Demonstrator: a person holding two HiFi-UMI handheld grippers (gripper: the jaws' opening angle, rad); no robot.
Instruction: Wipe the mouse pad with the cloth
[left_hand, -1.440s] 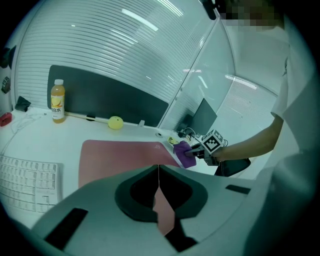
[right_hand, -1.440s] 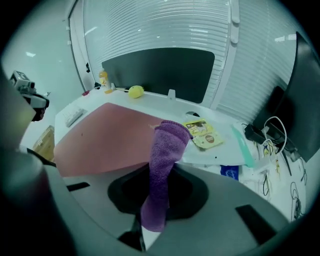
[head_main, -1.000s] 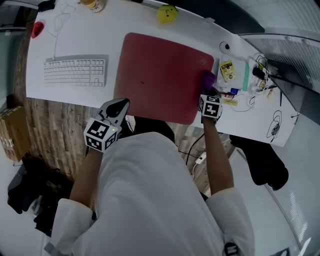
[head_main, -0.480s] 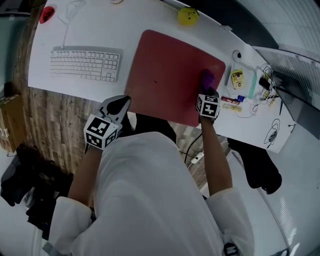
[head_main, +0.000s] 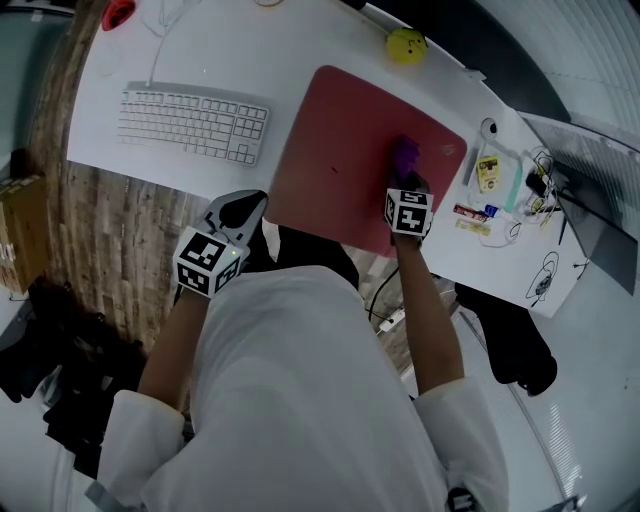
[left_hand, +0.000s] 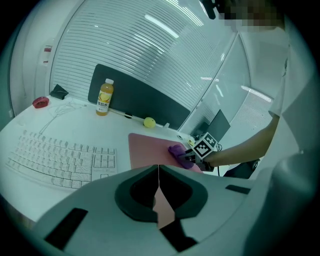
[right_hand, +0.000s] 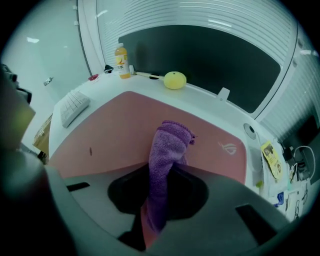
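Wipe | right gripper — fingers pinching cloth, free end on pad, right half | left gripper fingers pressed together, empty, near surface edge | advice — press cloth flat, overlapping strokes, cover pad's left side too.

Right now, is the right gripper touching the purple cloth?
Touching. The right gripper view shows the right gripper clamping the cloth between its jaws.

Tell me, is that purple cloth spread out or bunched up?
Bunched up. The cloth is a narrow wad pinched between the right gripper's jaws, its tip on the pad, not spread flat.
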